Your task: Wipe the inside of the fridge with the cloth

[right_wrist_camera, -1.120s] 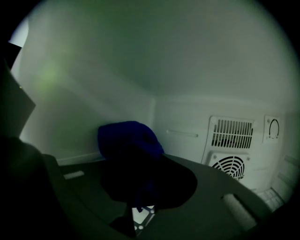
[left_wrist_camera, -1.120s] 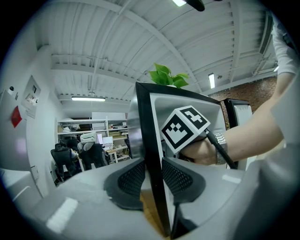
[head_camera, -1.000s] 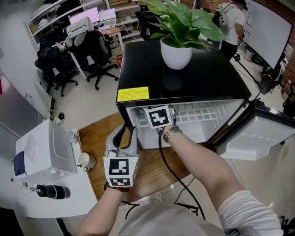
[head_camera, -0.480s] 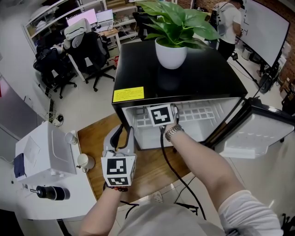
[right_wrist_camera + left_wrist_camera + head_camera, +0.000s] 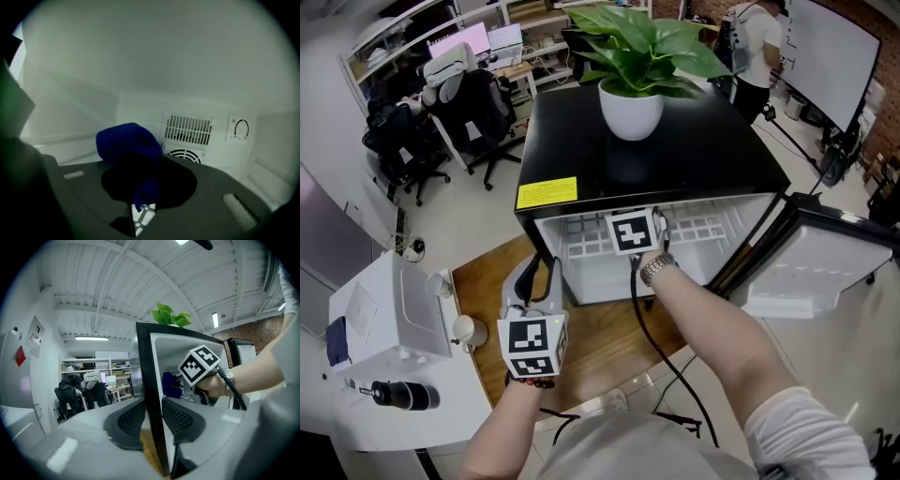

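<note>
The black mini fridge (image 5: pixel 675 159) stands with its door (image 5: pixel 811 267) swung open to the right. My right gripper (image 5: pixel 642 246) reaches into the white interior, shut on a bunched blue cloth (image 5: pixel 129 145). In the right gripper view that gripper (image 5: pixel 140 187) points the cloth at the back wall near the fan grille (image 5: pixel 186 129). My left gripper (image 5: pixel 542 270) is at the fridge's lower left front corner. Its jaws straddle the black front edge (image 5: pixel 147 380) and appear to press on it. The left gripper view also shows the cloth (image 5: pixel 171 384) inside.
A potted plant (image 5: pixel 633 94) stands on the fridge top. A wire shelf (image 5: pixel 694 228) spans the upper interior. A white machine (image 5: pixel 389 314) sits on a table at left. Office chairs (image 5: pixel 473 103) and a person (image 5: pixel 750 42) are behind. A black cable (image 5: pixel 652 328) trails from the right gripper.
My right gripper has slid to the right inside the fridge with the cloth. The left gripper has stayed at the front edge.
</note>
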`<state>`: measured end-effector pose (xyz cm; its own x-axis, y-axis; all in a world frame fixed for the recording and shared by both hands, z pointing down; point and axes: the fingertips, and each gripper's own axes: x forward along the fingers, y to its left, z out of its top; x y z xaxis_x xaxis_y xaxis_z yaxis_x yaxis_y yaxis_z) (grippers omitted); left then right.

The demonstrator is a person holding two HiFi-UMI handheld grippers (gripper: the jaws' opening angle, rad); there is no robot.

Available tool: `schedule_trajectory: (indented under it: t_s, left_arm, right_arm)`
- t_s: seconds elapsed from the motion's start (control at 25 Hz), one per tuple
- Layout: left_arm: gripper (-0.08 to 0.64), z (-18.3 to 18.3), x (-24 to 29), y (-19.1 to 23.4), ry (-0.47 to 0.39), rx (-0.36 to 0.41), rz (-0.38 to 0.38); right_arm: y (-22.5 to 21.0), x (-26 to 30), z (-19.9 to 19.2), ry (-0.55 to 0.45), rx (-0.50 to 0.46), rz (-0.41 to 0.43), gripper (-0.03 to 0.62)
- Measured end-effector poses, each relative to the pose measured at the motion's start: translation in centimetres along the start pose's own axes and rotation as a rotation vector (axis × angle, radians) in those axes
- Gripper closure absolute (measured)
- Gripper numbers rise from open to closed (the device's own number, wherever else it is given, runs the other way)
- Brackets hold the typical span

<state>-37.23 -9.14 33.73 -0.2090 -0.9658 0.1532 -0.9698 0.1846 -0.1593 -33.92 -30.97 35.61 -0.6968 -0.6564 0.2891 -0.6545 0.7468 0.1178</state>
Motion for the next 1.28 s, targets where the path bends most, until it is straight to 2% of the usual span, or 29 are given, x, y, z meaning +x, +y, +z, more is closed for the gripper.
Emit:
schedule_trajectory:
  t_s: [0.24, 0.4, 1.28]
  left_arm:
    - [0.451, 0.1, -0.1, 0.0, 0.002, -0.011, 0.009]
    - [0.425, 0.2, 0.1, -0.2, 0.004, -0.016, 0.010]
    - [0.423, 0.3, 0.1, -0.1, 0.008, -0.047, 0.035]
  right_arm:
    - [-1.9, -0.7, -0.5, 0.008, 0.008, -0.029, 0.522]
    - [-3.3, -1.2, -0.9, 0.014, 0.011, -0.049, 0.522]
    - [-12.7, -3.9, -3.0, 0.055, 0.061, -0.220, 0.522]
